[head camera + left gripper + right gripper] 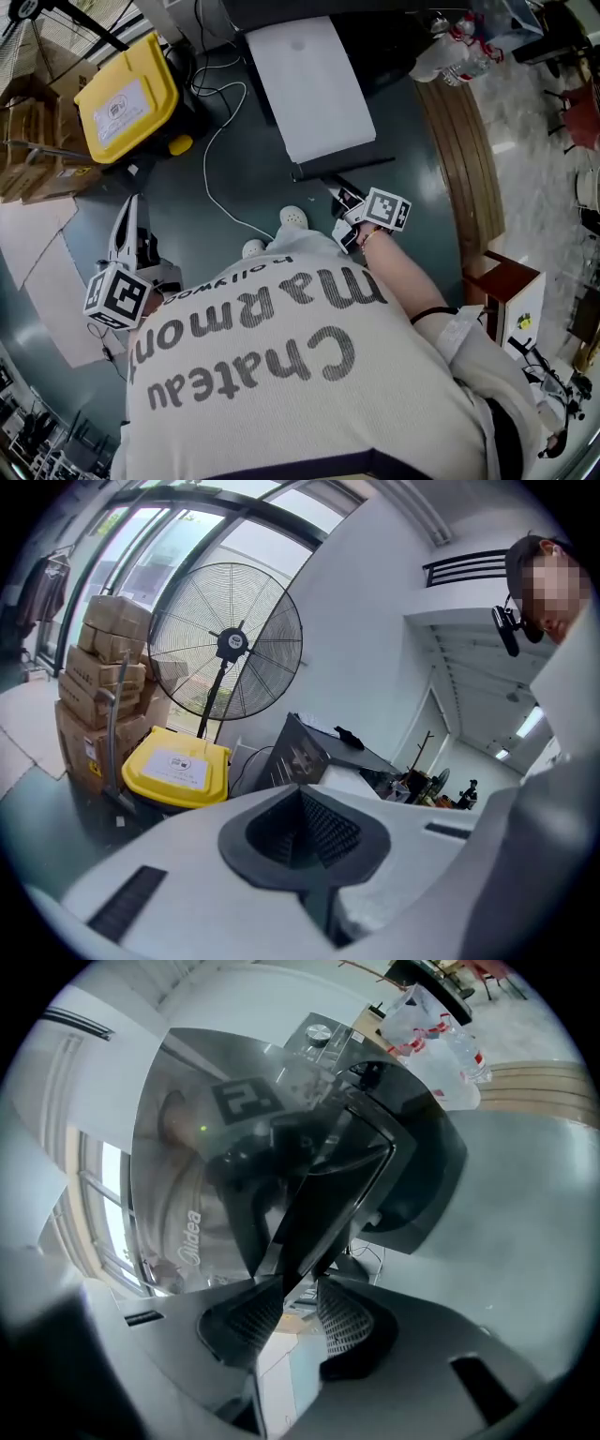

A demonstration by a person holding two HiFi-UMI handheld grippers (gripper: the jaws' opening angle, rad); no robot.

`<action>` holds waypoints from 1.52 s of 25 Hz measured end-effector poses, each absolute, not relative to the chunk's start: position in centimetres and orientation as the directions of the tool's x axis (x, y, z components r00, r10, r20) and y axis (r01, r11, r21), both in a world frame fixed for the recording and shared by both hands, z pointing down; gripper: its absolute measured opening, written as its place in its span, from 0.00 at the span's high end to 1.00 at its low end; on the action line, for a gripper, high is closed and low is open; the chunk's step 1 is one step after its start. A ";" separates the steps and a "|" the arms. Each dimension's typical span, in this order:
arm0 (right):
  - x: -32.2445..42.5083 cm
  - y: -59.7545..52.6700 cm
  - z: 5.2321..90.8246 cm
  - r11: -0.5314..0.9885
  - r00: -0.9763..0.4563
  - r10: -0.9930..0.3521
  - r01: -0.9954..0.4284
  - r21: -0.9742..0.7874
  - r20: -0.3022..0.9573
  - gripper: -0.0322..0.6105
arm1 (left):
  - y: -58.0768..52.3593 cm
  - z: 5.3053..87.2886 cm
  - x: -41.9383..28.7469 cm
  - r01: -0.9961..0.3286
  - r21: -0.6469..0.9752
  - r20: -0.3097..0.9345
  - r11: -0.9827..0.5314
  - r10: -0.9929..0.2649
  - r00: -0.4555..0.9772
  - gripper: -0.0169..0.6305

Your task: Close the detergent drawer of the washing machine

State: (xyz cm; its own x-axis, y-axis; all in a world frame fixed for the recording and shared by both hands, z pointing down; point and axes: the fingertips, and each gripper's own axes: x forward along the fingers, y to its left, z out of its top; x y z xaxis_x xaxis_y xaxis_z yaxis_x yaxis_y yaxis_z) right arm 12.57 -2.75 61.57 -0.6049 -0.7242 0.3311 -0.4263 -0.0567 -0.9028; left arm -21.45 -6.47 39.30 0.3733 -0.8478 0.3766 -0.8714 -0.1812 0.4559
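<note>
- Detergent drawer point(328, 1204): glossy black flat panel, standing out from front of washing machine point(309, 84), far centre. Machine top matte white, rectangular.
- Right gripper point(295, 1288): ribbed dark pads part-spread, tips pinching drawer panel's near edge.
- Left gripper point(302, 803): pads pressed together, nothing between; near left, well apart from machine.
- Yellow plastic bin point(127, 98): far left.
- Round wire-cage fan point(230, 644): beside stacked cardboard boxes point(103, 667).
</note>
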 end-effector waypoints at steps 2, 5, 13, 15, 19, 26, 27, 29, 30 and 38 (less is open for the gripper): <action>12.6 -2.8 61.5 -0.066 -0.604 -0.725 -0.417 -0.906 0.331 0.77 | -6.6 39.1 -21.7 -0.873 0.455 0.372 -0.178 -0.852 0.367 0.96; 12.6 -2.8 61.5 -0.085 -0.605 -0.717 -0.417 -0.905 0.346 0.77 | -6.9 38.9 -21.9 -0.873 0.457 0.364 -0.172 -0.859 0.360 0.96; 12.7 -2.9 60.5 -0.081 -0.600 -0.725 -0.414 -0.907 0.339 0.78 | -7.0 38.8 -22.0 -0.867 0.468 0.348 -0.172 -0.866 0.360 0.96; 12.6 -3.1 60.1 -0.074 -0.602 -0.727 -0.412 -0.908 0.332 0.78 | -7.0 38.7 -22.2 -0.867 0.468 0.344 -0.169 -0.869 0.355 0.96; 12.7 -3.7 59.5 -0.065 -0.601 -0.734 -0.402 -0.913 0.317 0.79 | -7.0 38.4 -22.3 -0.867 0.469 0.334 -0.169 -0.875 0.352 0.96; 13.1 -4.8 59.0 -0.061 -0.595 -0.741 -0.401 -0.914 0.311 0.79 | -6.5 38.1 -22.8 -0.870 0.471 0.323 -0.144 -0.890 0.322 0.96; 13.1 -5.0 59.0 -0.060 -0.595 -0.741 -0.401 -0.914 0.310 0.79 | -6.4 38.1 -23.0 -0.871 0.471 0.323 -0.137 -0.892 0.315 0.96; 13.1 -5.6 59.0 -0.059 -0.596 -0.741 -0.401 -0.914 0.310 0.79 | -6.2 38.2 -23.5 -0.873 0.471 0.325 -0.122 -0.897 0.300 0.96; 13.1 -5.8 59.0 -0.060 -0.596 -0.741 -0.400 -0.915 0.309 0.79 | -6.1 38.2 -23.7 -0.874 0.471 0.325 -0.115 -0.899 0.294 0.96; 13.3 -8.7 58.6 -0.048 -0.598 -0.751 -0.375 -0.926 0.281 0.80 | -5.8 38.3 -24.2 -0.878 0.473 0.319 -0.070 -0.916 0.245 0.96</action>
